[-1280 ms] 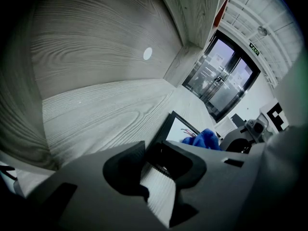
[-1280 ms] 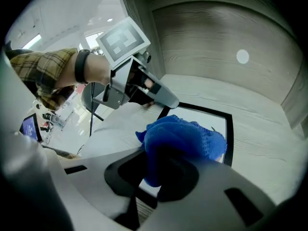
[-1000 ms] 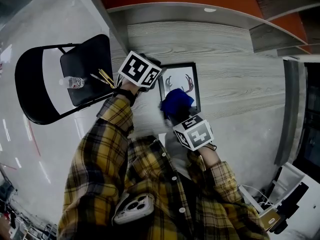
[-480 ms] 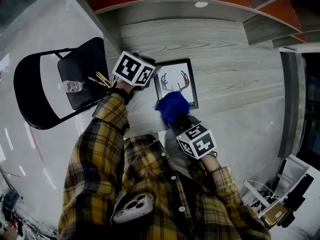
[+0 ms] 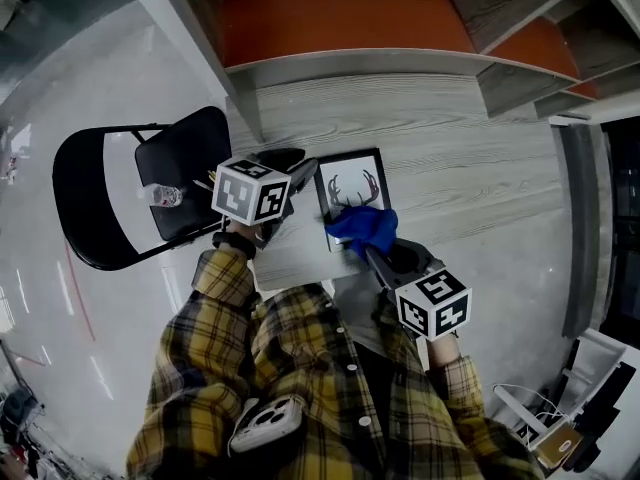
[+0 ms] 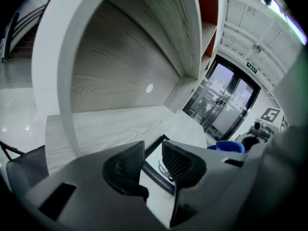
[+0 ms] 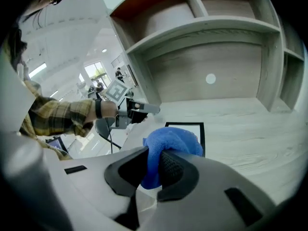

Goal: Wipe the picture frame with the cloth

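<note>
A black picture frame (image 5: 352,171) holding an antler drawing lies flat on a grey wood-grain bench (image 5: 470,168). The frame sits toward the bench's left end and close to its near edge, where the person in a yellow plaid shirt (image 5: 300,368) stands.

To the right of the frame, the bench runs bare for a long stretch. Behind the frame there is more bare surface, back to the rear wall under a shelf (image 5: 400,63). The only tight sides are the frame's left and near edges.

The left gripper (image 5: 300,173) is at the frame's upper left corner. Its fingers stand slightly apart, and the frame's black edge shows through the narrow gap. It is unclear from either view whether the fingertips touch the frame.

The right gripper (image 5: 368,253) comes in from the frame's near side. Its fingers are clamped on a bunched blue cloth (image 5: 362,226), which bulges out past the tips. The cloth covers the frame's lower right part, over the bottom edge.

Left of the frame, past the end of the bench, a black folding chair (image 5: 180,168) stands on a pale glossy floor (image 5: 60,78). A small clear bottle (image 5: 160,195) lies on its seat.
</note>
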Motion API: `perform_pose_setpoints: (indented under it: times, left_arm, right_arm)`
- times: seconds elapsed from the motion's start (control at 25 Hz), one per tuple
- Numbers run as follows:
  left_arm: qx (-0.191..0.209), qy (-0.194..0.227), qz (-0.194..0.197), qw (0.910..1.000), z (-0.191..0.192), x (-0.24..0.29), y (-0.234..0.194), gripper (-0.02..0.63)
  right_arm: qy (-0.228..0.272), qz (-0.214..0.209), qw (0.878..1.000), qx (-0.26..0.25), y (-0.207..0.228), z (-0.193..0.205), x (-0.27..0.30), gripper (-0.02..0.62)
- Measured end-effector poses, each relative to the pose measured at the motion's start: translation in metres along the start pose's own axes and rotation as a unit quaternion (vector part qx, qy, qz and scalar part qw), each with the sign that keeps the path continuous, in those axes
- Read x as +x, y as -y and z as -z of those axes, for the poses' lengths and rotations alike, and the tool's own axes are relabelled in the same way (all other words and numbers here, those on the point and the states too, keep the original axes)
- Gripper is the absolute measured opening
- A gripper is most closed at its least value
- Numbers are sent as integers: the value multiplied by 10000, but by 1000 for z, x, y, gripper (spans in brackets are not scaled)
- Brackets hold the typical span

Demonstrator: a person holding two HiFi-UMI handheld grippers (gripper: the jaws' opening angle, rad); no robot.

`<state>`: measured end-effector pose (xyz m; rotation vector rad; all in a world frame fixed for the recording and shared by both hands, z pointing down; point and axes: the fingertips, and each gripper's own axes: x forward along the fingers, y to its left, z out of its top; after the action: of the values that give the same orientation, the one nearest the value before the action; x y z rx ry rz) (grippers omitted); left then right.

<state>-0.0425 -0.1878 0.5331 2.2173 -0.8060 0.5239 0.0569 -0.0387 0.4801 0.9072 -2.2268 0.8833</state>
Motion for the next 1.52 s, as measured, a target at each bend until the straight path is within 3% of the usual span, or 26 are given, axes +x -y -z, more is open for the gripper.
perform_pose_setpoints:
  times: [0.16, 0.44, 0.72, 1.04, 1.52]
  left_arm:
    - [-14, 504, 87, 9987, -17, -29, 38, 109]
    - [77, 1227, 397, 9916, -59, -67, 127, 33]
    - [401, 1427, 631, 9869, -81, -87, 199, 6]
    - [301, 1893, 573, 9798, -93, -95, 225, 6]
    - [389, 1960, 626, 9778, -109, -95, 226, 6]
  right_arm:
    - [467, 64, 9984, -308, 2, -36, -25, 52]
    - [1198, 84, 9897, -774, 3, -86, -76, 52]
    - [1877, -49, 9766, -1045, 12, -132, -123, 52]
    - [2181, -169, 9682, -1215, 16, -149, -139, 52]
    - [2122, -150, 9694, -1221, 17, -153, -139, 52]
